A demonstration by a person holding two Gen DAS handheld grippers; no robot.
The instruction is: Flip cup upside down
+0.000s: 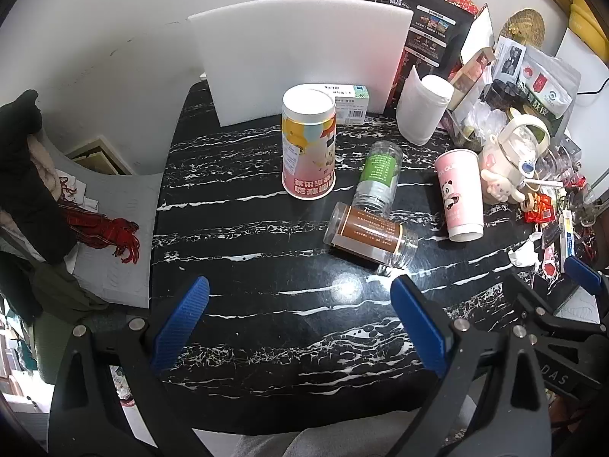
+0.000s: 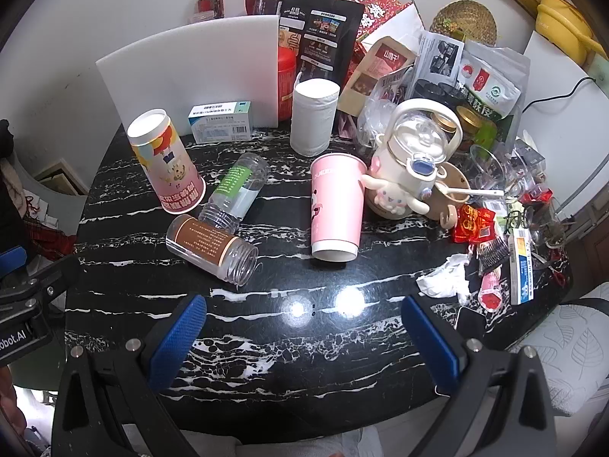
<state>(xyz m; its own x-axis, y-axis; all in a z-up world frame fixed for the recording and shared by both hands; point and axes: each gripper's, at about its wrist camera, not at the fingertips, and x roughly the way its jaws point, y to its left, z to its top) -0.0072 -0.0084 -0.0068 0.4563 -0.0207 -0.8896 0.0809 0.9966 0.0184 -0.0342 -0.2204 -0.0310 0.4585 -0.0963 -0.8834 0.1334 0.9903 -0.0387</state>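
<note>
Marble (image 2: 289, 346), black with white veins, fills the lower half of the right wrist view, bare between the cups and the near table edge. At the far left of that frame the left gripper (image 1: 300, 323) shows only as a black edge; its own camera shows its blue pads spread wide, holding nothing, over bare tabletop. Left of centre, a balloon-printed cup (image 2: 163, 163) stands mouth down, with two clear jars beside it: a green-labelled jar (image 2: 236, 190) and a brown-labelled jar (image 2: 213, 243), both on their sides and touching. At centre the pink panda cup (image 2: 335, 209) stands inverted, rim on the marble, a cream kettle (image 2: 411, 163) just beside it on the right. Clutter crowds the right edge. The right gripper (image 2: 304, 335) hangs low centre, pads wide apart and empty.
</note>
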